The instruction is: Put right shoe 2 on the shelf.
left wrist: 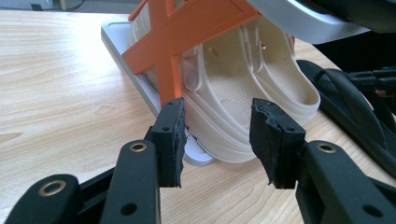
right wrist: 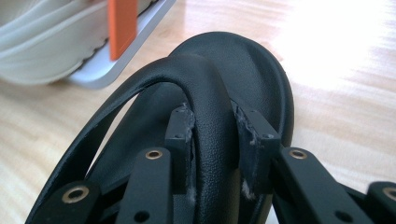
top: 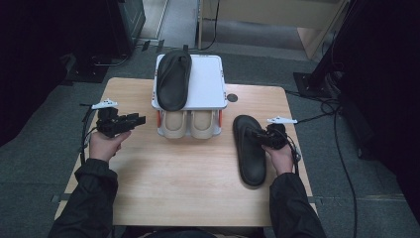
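Observation:
A black flip-flop (top: 249, 153) lies on the right of the wooden table (top: 188, 193), toe pointing away from me. My right gripper (top: 257, 135) is over its strap. In the right gripper view the strap (right wrist: 205, 74) runs between the two pads and both press on it, so the right gripper (right wrist: 212, 135) is shut on it. The matching black flip-flop (top: 174, 79) lies on top of a white shoe rack (top: 210, 84). My left gripper (top: 138, 119) hovers left of the rack, open and holding nothing. In its own view the left gripper (left wrist: 217, 140) faces the rack.
A pair of beige sandals (top: 187, 124) sits on the rack's lower shelf, shown close up as beige sandals (left wrist: 243, 79) behind an orange cross brace (left wrist: 187, 32). Cables trail off the table's right side. Bare wood lies in front of the rack.

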The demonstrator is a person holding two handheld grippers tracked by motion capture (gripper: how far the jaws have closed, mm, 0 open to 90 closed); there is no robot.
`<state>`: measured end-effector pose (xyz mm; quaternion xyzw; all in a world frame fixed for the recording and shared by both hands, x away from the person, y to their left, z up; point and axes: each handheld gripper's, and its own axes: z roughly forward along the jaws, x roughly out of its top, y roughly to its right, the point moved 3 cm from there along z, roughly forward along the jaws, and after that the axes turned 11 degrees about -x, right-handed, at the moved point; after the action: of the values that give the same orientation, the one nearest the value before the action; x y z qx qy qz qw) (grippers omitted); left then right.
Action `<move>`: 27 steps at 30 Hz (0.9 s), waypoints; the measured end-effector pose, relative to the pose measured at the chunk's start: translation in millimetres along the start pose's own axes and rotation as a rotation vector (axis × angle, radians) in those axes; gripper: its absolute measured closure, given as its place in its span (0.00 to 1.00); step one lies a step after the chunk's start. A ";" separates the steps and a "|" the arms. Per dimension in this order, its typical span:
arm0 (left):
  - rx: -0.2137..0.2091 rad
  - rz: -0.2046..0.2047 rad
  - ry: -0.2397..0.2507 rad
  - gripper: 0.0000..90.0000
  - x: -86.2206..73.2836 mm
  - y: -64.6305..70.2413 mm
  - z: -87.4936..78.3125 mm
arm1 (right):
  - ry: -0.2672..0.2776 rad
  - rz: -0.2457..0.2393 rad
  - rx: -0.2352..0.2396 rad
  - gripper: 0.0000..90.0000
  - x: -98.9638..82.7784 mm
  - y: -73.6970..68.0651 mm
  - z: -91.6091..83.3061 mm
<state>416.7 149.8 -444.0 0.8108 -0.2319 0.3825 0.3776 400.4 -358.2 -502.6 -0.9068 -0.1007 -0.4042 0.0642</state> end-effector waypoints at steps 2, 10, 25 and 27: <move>0.001 0.000 -0.002 0.62 -0.2 -0.1 0.2 | 0.004 0.012 -0.008 0.75 3.8 0.1 3.1; -0.001 -0.001 -0.007 0.62 -1.5 0.2 0.1 | 0.014 0.023 -0.005 0.72 6.1 0.4 12.5; 0.003 -0.002 0.002 0.62 -1.5 -0.7 -3.1 | -0.005 0.013 0.008 0.66 -16.4 7.0 -15.2; 0.004 -0.003 0.003 0.62 -1.6 -0.9 -2.9 | -0.012 0.020 0.015 0.66 -20.5 8.6 -16.5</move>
<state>415.1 152.8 -444.4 0.8112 -0.2291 0.3837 0.3771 377.2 -372.5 -507.2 -0.9098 -0.0953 -0.3971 0.0744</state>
